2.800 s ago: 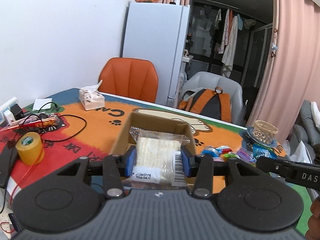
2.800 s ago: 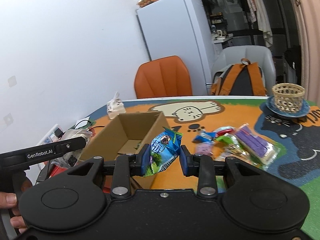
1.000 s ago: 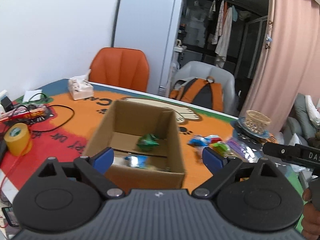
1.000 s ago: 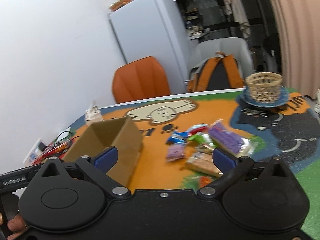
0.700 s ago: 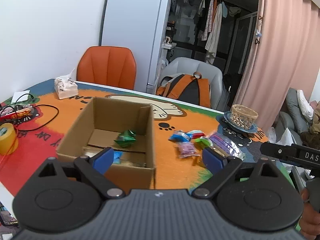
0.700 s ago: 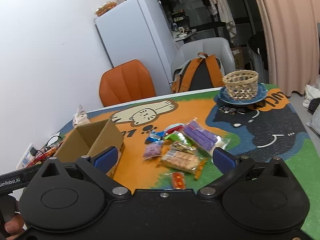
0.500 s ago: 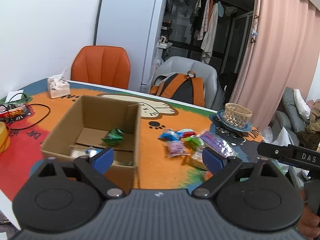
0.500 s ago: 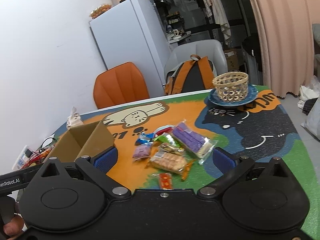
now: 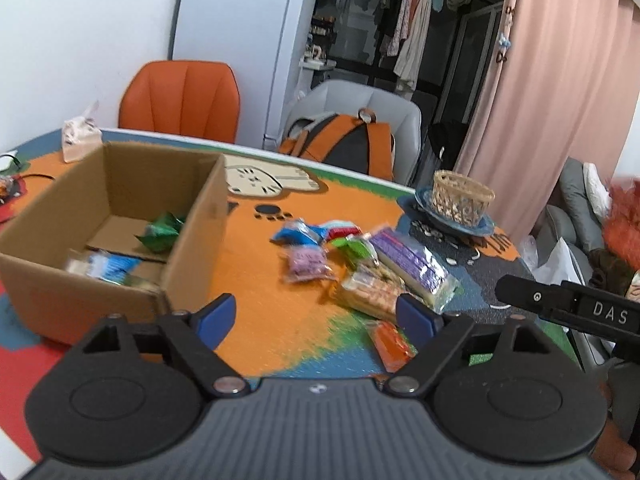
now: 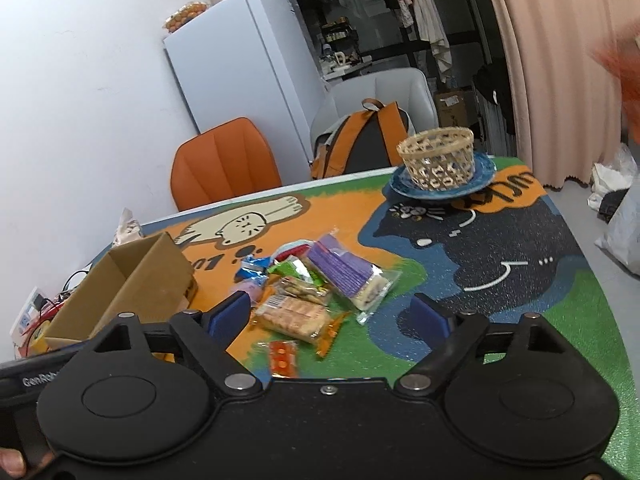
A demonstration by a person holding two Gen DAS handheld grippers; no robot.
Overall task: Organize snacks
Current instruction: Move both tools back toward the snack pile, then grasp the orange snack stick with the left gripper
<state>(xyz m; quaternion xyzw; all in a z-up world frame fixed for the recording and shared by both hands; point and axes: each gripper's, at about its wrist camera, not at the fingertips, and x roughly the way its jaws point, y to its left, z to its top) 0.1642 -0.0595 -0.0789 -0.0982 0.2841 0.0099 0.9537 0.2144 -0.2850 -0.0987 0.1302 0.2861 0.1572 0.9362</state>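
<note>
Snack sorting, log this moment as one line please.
left tool: open, empty, jaws just narrowing | right tool: same | box: some snacks inside | snack pile: on table beside box

Lived-in home, white fridge (image 10: 248, 80), hanging clothes (image 9: 412, 36), pink curtain (image 9: 560, 100), orange chair (image 9: 180, 100), cat-print table mat (image 10: 480, 240)

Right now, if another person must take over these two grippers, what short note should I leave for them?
Left gripper: open, empty, jaws just narrowed a little.
Right gripper: the same, facing the snack pile.
Cardboard box: already holds a green packet and some blurred packets at its near side.
Left on the table mat: purple pack, biscuit pack, small orange packet, pink packet, blue packet and a few more.
To do: move these into the box.
</note>
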